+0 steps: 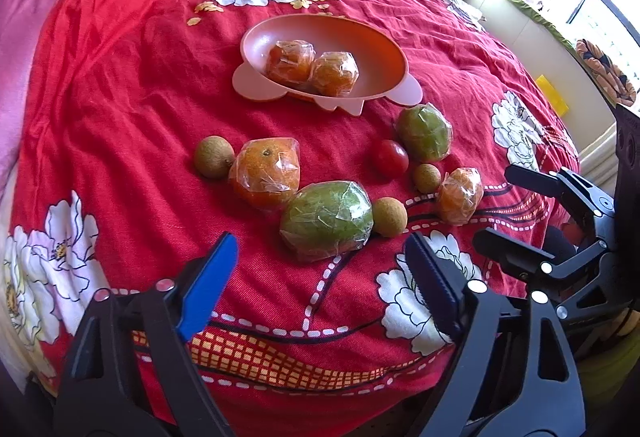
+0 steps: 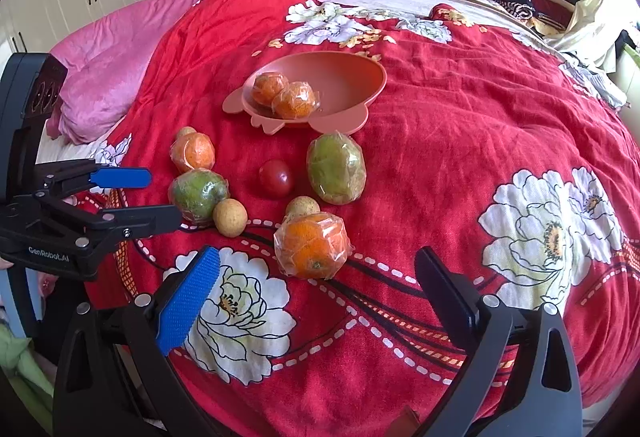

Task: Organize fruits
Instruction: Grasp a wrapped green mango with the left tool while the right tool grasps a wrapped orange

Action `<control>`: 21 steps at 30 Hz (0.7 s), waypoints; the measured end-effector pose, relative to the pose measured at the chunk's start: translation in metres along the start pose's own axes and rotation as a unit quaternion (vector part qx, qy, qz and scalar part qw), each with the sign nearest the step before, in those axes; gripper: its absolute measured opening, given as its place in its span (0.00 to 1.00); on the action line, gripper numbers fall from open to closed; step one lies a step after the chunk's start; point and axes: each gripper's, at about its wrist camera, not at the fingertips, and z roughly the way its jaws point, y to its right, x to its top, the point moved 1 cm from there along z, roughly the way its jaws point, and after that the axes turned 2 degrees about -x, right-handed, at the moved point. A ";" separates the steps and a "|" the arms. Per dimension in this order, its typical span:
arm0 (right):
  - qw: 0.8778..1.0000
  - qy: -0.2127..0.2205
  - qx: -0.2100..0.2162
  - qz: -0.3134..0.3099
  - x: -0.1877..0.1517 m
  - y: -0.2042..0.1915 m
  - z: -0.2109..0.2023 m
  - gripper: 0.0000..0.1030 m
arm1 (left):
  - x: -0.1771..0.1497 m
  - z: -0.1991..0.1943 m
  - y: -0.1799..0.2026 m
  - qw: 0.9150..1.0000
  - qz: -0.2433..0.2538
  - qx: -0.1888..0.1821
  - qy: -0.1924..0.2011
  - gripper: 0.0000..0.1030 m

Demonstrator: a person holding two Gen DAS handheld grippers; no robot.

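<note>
Both hand-held grippers, left point(image 1: 320, 269) and right point(image 2: 316, 297), hang open and empty. Beyond them the pink bowl point(image 1: 256, 37) holds two wrapped oranges point(image 1: 290, 61); eight loose fruits point(image 1: 326, 223) lie nearer on the bed point(image 1: 120, 77), mostly unsorted.

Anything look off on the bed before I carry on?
Nothing spilled or damaged. The pink bowl sits tipped toward the camera on the soft quilt, its two wrapped oranges pooled at the low rim. The other fruit lies loose on the quilt.
</note>
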 end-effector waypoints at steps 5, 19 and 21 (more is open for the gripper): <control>1.000 -0.002 0.005 0.004 0.000 0.002 0.004 0.87 | -0.001 0.008 0.000 1.000 -0.003 -0.010 -0.008 0.60; 1.000 -0.015 0.021 -0.013 0.002 -0.001 0.024 0.52 | 0.002 0.020 -0.003 1.000 -0.009 -0.015 -0.013 0.51; 1.000 -0.015 0.021 -0.015 0.002 -0.002 0.027 0.51 | 0.003 0.021 -0.004 1.000 -0.010 -0.016 -0.013 0.49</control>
